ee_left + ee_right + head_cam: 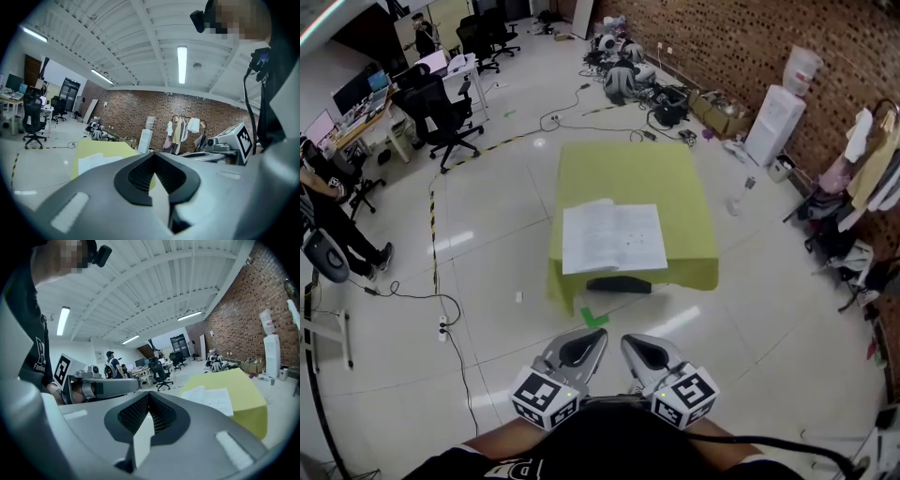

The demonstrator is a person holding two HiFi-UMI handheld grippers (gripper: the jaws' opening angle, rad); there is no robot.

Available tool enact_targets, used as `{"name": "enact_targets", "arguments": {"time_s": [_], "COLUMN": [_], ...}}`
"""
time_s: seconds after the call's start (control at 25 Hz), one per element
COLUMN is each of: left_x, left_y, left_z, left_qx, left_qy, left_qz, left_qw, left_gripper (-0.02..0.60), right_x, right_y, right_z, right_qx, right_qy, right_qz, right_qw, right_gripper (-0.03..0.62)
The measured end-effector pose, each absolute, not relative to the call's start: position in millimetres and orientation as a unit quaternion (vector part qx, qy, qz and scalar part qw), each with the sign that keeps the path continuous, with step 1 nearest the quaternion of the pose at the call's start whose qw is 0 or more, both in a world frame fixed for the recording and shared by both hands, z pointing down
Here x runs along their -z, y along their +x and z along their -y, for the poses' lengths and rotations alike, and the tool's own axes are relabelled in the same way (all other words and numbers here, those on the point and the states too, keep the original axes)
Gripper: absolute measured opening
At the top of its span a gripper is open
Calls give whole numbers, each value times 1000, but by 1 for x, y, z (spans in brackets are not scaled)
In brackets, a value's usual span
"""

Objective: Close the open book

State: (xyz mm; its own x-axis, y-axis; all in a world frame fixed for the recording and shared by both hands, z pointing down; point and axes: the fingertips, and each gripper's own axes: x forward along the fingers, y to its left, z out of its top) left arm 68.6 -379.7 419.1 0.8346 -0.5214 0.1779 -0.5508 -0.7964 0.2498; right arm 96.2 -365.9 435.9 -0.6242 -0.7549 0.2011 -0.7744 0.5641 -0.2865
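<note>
The open book (614, 237) lies flat with white pages up, near the front edge of a low table under a yellow-green cloth (628, 169). Both grippers are held close to the person's body, well short of the table and side by side. My left gripper (596, 337) is shut with nothing in it, and so is my right gripper (632, 341). The left gripper view shows its jaws (153, 157) meeting at the tip, with the book (96, 161) beyond at left. In the right gripper view the gripper (149, 397) is shut too, and the book (211, 398) lies to the right.
A black object (619, 284) lies on the floor under the table's front edge, near a green tape mark (594, 319). Office chairs (450, 117) and desks stand at far left, with a seated person (319, 202). A water dispenser (773, 122) and clutter line the brick wall.
</note>
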Motion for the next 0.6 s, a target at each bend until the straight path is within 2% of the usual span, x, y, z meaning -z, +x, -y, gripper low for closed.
{"name": "enact_targets", "arguments": {"time_s": [0.4, 0.6], "left_x": [-412, -408], "left_y": [155, 181], "left_z": [393, 391], "left_qx": [-60, -69], "left_qy": [940, 937], "left_qz": [309, 322], "left_qw": [128, 120], "left_gripper": [8, 8], "right_x": [-426, -422], "right_y": [193, 216], "right_z": [384, 384], "right_qx": [-171, -172], "right_qy": [424, 408], "right_qz": [889, 896], "right_qw": [1, -8], "right_gripper": [8, 8]}}
